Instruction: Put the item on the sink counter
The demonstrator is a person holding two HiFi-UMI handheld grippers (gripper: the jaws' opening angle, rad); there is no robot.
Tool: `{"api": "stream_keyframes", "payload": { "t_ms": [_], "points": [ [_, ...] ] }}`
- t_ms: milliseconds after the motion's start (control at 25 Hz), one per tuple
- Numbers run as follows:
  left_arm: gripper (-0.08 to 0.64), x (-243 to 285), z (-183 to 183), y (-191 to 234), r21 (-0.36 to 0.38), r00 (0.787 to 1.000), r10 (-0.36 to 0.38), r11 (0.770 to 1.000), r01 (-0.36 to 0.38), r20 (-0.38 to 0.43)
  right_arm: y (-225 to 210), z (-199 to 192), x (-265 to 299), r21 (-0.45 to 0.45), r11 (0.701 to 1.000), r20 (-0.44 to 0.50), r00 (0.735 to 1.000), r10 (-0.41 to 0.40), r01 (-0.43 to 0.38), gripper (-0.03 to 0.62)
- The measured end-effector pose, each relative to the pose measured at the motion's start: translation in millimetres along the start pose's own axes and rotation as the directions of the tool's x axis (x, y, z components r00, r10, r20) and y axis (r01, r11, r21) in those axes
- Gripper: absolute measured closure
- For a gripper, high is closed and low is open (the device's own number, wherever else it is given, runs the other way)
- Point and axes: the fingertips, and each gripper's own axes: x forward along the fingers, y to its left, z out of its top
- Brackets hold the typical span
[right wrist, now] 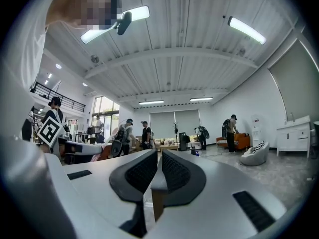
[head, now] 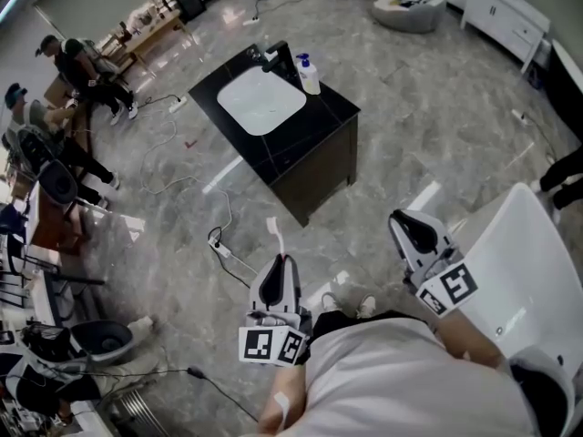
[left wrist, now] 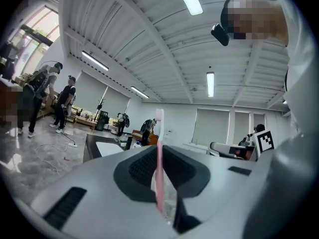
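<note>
A pink toothbrush (left wrist: 159, 158) stands up between the jaws of my left gripper (left wrist: 160, 176), which is shut on it; in the head view its white head (head: 274, 235) sticks out ahead of the left gripper (head: 279, 276). My right gripper (head: 415, 232) is held at the right with its jaws shut and nothing between them (right wrist: 159, 171). The black sink counter (head: 330, 116) with a white basin (head: 260, 101) stands well ahead of both grippers, across open floor.
A soap pump bottle (head: 309, 76) and a black tap (head: 272, 57) sit on the counter's far edge. Cables and a power strip (head: 221, 248) lie on the marble floor. A white tub (head: 524, 262) is at my right. Several people and desks are at the left.
</note>
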Motion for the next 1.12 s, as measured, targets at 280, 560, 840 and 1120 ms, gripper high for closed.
{"api": "stream_keyframes", "payload": {
  "t_ms": [280, 560, 840, 1120],
  "points": [
    [0.525, 1, -6, -20, 0.008, 1.0, 0.026, 1.0, -0.026, 0.004, -17, -5, -20, -0.009, 1.0, -0.008, 1.0, 0.003, -0.003, 0.54],
    [0.525, 7, -3, -27, 0.026, 0.999, 0.032, 0.999, -0.032, 0.013, -22, -2, -18, 0.001, 1.0, 0.016, 1.0, 0.022, -0.022, 0.54],
    [0.525, 24, -7, -14, 0.016, 0.999, 0.026, 1.0, -0.026, 0.022, -29, -4, -5, -0.026, 1.0, 0.009, 1.0, 0.016, -0.016, 0.54],
    [0.525, 45, -8, 2, 0.001, 1.0, -0.002, 1.0, 0.002, 0.029, -36, -9, 15, -0.011, 1.0, -0.008, 1.0, -0.005, 0.005, 0.54]
  ]
}}
